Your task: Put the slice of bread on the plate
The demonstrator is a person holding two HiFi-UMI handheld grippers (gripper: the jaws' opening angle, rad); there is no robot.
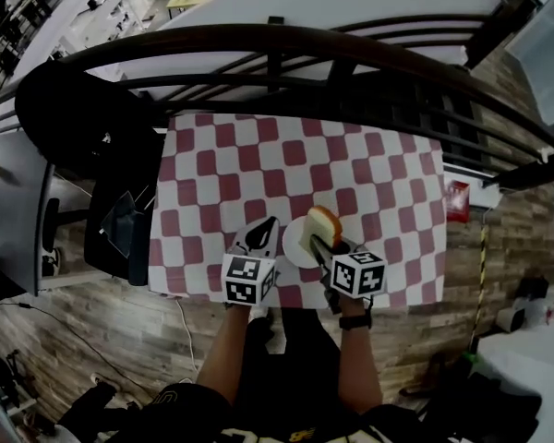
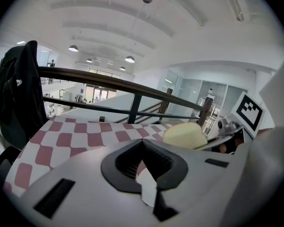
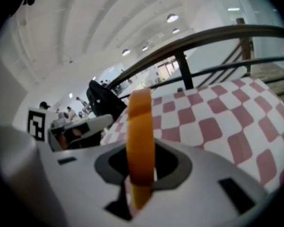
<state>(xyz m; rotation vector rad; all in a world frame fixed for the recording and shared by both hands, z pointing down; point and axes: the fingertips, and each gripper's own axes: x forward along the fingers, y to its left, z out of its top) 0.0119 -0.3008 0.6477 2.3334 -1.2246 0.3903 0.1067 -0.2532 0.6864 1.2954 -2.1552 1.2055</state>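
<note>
Indoors, checkered tablecloth (image 1: 295,164) (red-white), dark railing (image 1: 286,37)

tablecloth (image 1: 295,164): red-white checks | bread slice (image 1: 325,221): pale yellow, orange crust | plate (image 1: 295,247): white

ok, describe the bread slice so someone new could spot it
Find the red-and-white checked table; a white plate sits near the edge closest to the person. At the plate's right rim the right tongs pinch the bread upright. It is the only food there, with a pale face and an orange-brown crust.
</note>
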